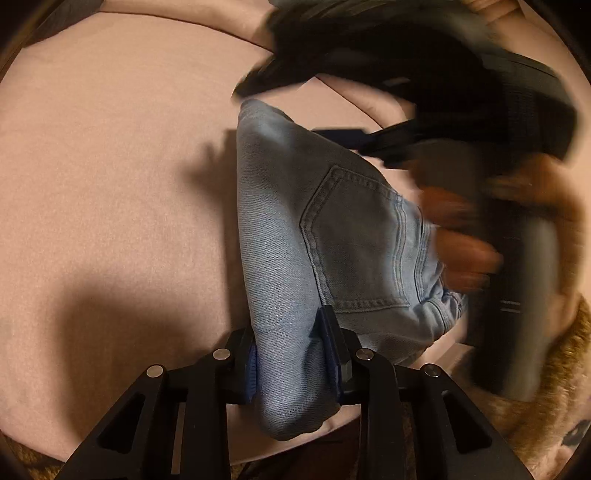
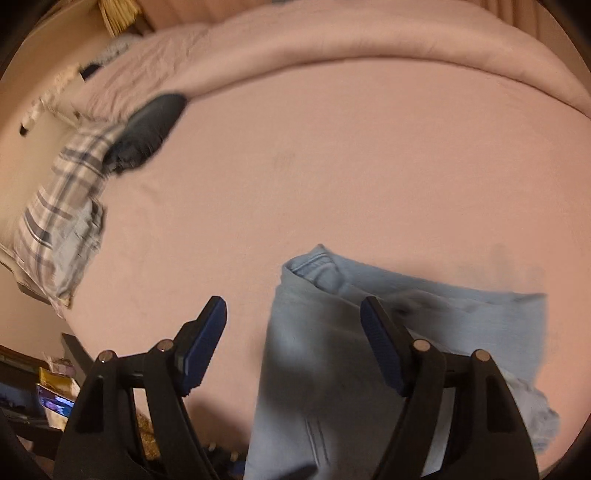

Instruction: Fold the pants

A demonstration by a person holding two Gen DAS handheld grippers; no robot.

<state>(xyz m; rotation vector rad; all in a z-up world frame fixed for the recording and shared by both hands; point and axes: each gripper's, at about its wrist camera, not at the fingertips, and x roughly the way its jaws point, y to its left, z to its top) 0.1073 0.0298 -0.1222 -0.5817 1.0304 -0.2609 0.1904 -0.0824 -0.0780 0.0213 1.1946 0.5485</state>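
Note:
Light blue jeans (image 1: 332, 236) lie bunched on a pink bed sheet (image 1: 110, 184), back pocket up. My left gripper (image 1: 291, 354) is shut on a thick fold of the jeans near the bed's front edge. The right gripper shows blurred in the left wrist view (image 1: 517, 229), held in a hand to the right of the jeans. In the right wrist view the jeans (image 2: 406, 332) lie below my right gripper (image 2: 293, 332), which is open and empty, with one finger over the denim.
A plaid pillow (image 2: 62, 206) and a dark garment (image 2: 147, 129) lie at the bed's far left. A rolled pink duvet (image 2: 369, 33) runs along the back. Clutter (image 2: 51, 398) sits on the floor at lower left.

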